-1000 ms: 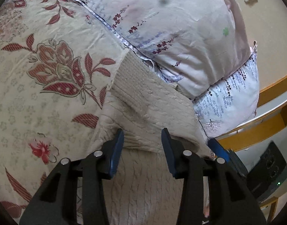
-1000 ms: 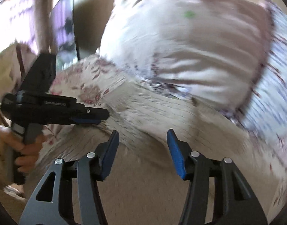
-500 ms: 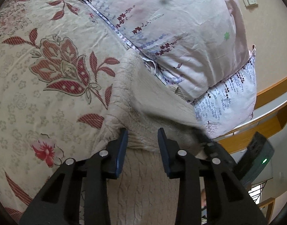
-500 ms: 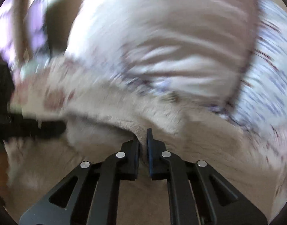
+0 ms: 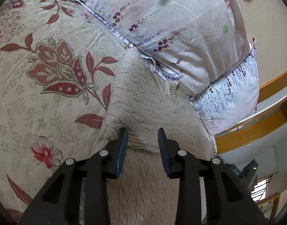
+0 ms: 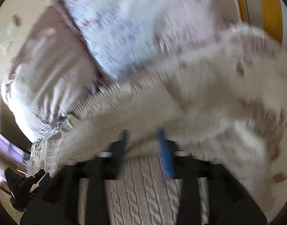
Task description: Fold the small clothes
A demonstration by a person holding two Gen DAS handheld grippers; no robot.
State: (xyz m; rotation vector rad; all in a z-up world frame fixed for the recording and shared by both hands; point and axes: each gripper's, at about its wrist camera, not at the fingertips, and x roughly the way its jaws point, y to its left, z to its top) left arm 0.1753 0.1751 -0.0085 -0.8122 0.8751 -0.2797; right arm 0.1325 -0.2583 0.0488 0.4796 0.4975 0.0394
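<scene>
A beige cable-knit sweater lies on the floral bedspread, its top part folded down over the lower part. My left gripper has its blue pads pressed into the thick edge of that fold, and the knit puckers at the left pad. The right wrist view is blurred. There my right gripper has its jaws opening over the same sweater. Knit lies under and across the fingertips, but the pads do not pinch it. A dark shape at the lower left looks like the other gripper.
Two floral pillows are stacked right behind the sweater and touch its far edge. A wooden bed frame runs along the right, with a black device below it. The bedspread stretches out to the left.
My left jaws narrowed onto the fold and stayed put. My right gripper was open, shut half a second ago, and stands apart again. It swung sideways, rolled, and left the left wrist view.
</scene>
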